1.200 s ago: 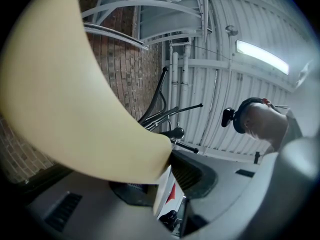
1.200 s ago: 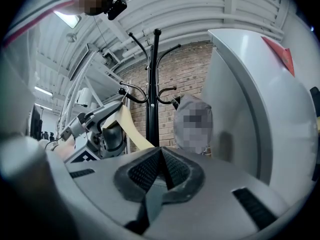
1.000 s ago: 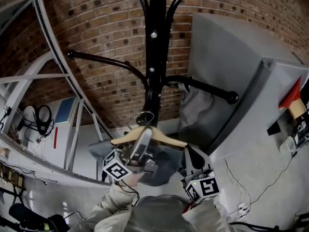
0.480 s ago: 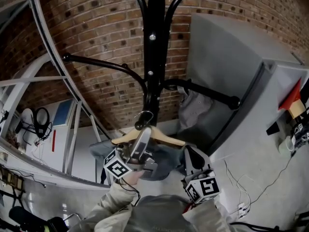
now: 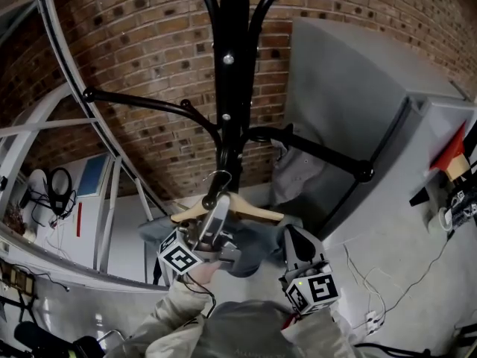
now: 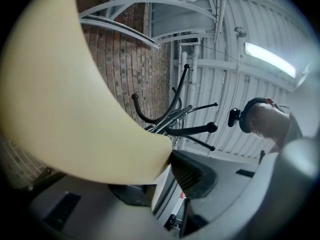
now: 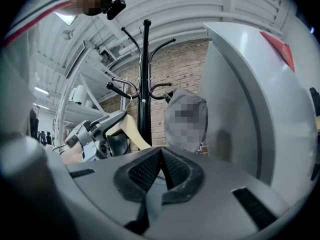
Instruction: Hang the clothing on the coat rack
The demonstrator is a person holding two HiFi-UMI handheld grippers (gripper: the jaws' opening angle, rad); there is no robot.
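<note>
The rack (image 5: 226, 88) rises straight ahead of my left jaws, against the brick wall (image 5: 141, 51). A grey cabinet (image 5: 350, 95) stands beyond my right jaws. One pale garment (image 5: 294, 166) already hangs on the rack arm above my right gripper (image 5: 292, 236), so I judge that much done.

The blue-grey clothing (image 5: 250, 248) is not hung yet. It droops from the hanger (image 5: 257, 210), just under my left gripper (image 5: 220, 206), whose jaws are clamped on the hanger's wood near its neck. The hook (image 5: 218, 179) sits just past those jaw tips, close against the rack's pole, but as far as I can tell it is over no arm. What is left, I judge, is to lift the hook over a free arm, let it settle, then release.

My right gripper's jaws are closed with nothing between them. They sit just to the right of the clothing, and I cannot tell whether they touch it.

Only the head view shows the clothing, the hook and both grippers together, and how near the hook is to the pole. The left gripper view is half filled by the hanger's pale wood lying against one pad. Past the wood it shows the rack's arms from below, but neither the hook nor the clothing. The right gripper view shows its own pads meeting. It also shows, from the side, my left gripper with the hanger beside the pole, low under the arms, a gap that the head view foreshortens.
</note>
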